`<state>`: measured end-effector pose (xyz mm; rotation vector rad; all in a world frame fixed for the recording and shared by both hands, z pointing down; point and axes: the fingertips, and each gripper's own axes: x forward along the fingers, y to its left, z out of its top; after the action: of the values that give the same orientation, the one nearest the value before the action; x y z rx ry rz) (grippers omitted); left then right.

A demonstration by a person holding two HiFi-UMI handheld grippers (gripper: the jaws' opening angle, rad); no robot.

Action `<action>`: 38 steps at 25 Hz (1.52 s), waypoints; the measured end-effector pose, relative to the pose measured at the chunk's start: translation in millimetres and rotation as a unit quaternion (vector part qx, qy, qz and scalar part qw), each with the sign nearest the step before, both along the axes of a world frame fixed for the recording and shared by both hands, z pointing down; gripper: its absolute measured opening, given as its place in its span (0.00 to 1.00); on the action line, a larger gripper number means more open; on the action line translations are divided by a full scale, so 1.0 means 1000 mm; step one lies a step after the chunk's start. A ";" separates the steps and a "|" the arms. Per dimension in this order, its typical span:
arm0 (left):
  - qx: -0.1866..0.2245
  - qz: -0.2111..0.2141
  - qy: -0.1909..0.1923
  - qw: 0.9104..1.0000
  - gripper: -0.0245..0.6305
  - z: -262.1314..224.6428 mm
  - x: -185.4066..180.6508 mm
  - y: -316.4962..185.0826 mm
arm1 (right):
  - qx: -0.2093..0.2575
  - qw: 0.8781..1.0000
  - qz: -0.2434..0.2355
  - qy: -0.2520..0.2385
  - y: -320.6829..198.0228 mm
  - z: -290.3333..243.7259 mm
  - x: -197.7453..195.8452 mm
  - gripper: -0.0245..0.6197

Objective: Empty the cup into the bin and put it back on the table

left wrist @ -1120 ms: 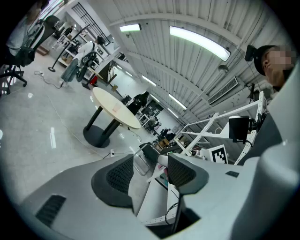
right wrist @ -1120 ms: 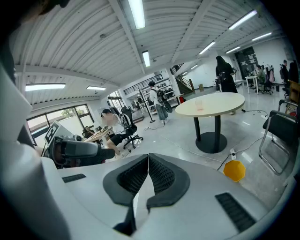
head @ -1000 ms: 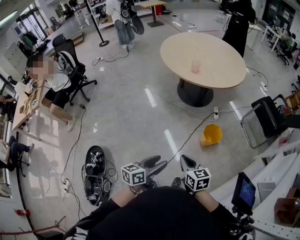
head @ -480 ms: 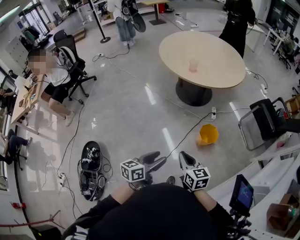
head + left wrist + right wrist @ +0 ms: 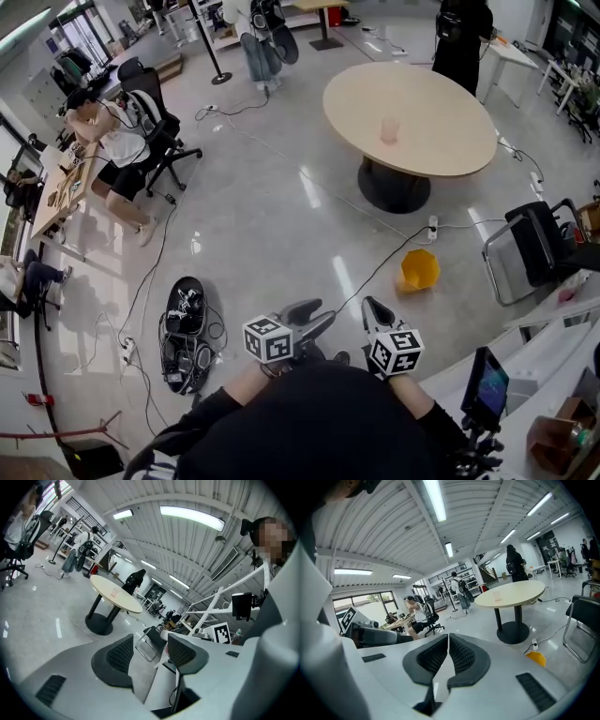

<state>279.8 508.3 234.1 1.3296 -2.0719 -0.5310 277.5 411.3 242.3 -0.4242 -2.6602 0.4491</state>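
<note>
A pale pink cup (image 5: 390,129) stands on the round beige table (image 5: 441,141) far ahead of me. The yellow bin (image 5: 419,270) lies on the floor between me and the table's base. Both grippers are held close to my body, well short of bin and table. My left gripper (image 5: 317,322) is open with nothing between its jaws (image 5: 150,651). My right gripper (image 5: 372,314) is shut and empty, its pads pressed together (image 5: 447,656). In the right gripper view the cup (image 5: 497,596) shows on the table (image 5: 520,592) with the bin (image 5: 536,658) below it.
Cables (image 5: 375,272) and a power strip (image 5: 432,224) run across the floor near the bin. A folding chair (image 5: 534,246) stands at the right, a black tray of cables (image 5: 184,322) at the left. A seated person (image 5: 112,150) is far left, another stands behind the table (image 5: 459,37).
Both grippers and my view have advanced slightly toward the table. The jaws have kept their states. The seated person at the left has raised their arms.
</note>
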 end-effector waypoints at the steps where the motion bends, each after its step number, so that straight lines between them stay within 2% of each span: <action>1: -0.001 -0.002 0.000 1.000 0.41 0.000 0.000 -0.001 | -0.004 1.000 -0.001 0.000 -0.001 0.000 0.001 0.06; 5: -0.008 0.000 0.000 1.000 0.41 0.002 0.000 -0.006 | -0.013 1.000 -0.006 0.003 -0.003 0.003 -0.001 0.06; 9: -0.013 0.006 0.003 1.000 0.41 0.005 -0.014 -0.012 | -0.001 1.000 0.002 0.019 -0.010 0.010 -0.009 0.06; 13: -0.008 0.021 0.001 1.000 0.41 0.006 -0.033 -0.025 | 0.002 0.999 0.020 0.028 -0.024 0.015 -0.026 0.06; 17: -0.002 0.034 0.014 0.999 0.41 0.015 -0.064 -0.031 | 0.006 0.999 0.032 0.038 -0.029 0.022 -0.053 0.06; 24: 0.018 0.061 0.031 0.998 0.41 0.022 -0.145 -0.030 | 0.009 0.996 0.064 0.064 -0.029 0.036 -0.126 0.06; 32: 0.050 0.086 0.051 0.994 0.41 0.014 -0.269 -0.003 | 0.039 0.993 0.070 0.086 0.005 0.025 -0.236 0.06; 38: 0.048 0.118 0.041 0.991 0.41 0.019 -0.342 0.018 | 0.050 0.990 0.101 0.080 0.022 0.018 -0.305 0.06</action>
<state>-61.9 526.5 253.4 1.5570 -1.8123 -0.5765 -27.2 433.5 260.3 -0.0846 -2.5655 0.3903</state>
